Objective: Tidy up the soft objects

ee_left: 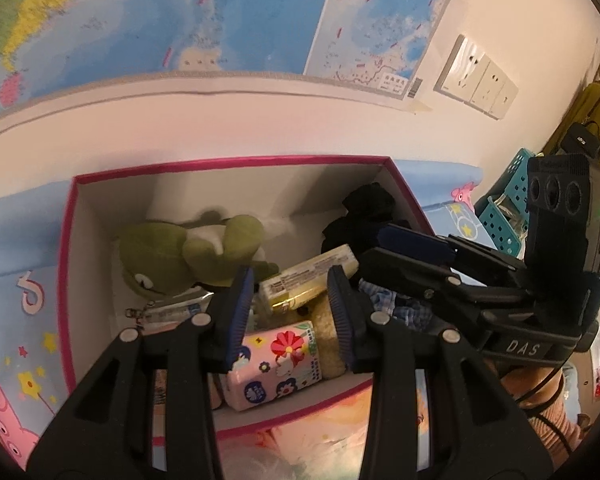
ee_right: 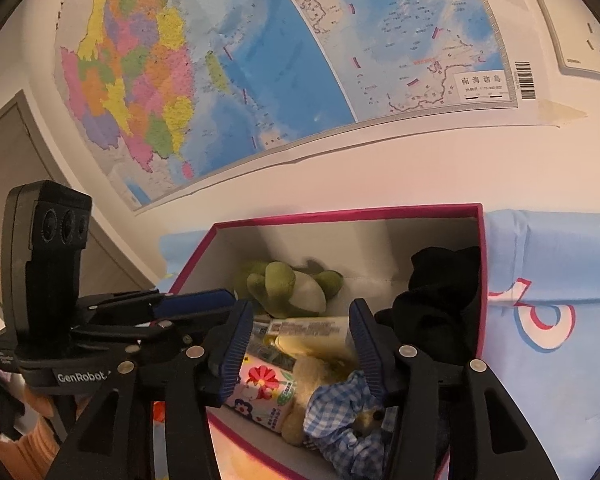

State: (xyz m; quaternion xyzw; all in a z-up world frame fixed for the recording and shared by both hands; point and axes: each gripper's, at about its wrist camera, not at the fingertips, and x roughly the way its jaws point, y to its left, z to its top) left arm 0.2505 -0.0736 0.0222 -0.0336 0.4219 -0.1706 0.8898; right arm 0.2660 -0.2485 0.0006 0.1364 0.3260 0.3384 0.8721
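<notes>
A pink-rimmed box (ee_left: 228, 162) (ee_right: 340, 214) holds a green plush frog (ee_left: 172, 256) (ee_right: 288, 286), a black cloth (ee_left: 364, 208) (ee_right: 440, 296), a yellow pack (ee_left: 312, 276) (ee_right: 312, 330), a pink flowered tissue pack (ee_left: 276, 364) (ee_right: 260, 390) and a tan plush in blue checked cloth (ee_right: 340, 408) (ee_left: 328, 344). My left gripper (ee_left: 292, 320) is open and empty above the box's near side. My right gripper (ee_right: 304, 352) is open and empty over the tan plush. Each gripper shows in the other's view, the right one (ee_left: 440, 264) and the left one (ee_right: 152, 312).
The box sits on a blue cartoon-print sheet (ee_left: 16, 300) (ee_right: 560, 320) against a wall with a map (ee_left: 180, 16) (ee_right: 260, 60). Wall sockets (ee_left: 476, 80) are at the right. Teal perforated baskets (ee_left: 508, 200) stand at the far right. A door (ee_right: 16, 168) is at the left.
</notes>
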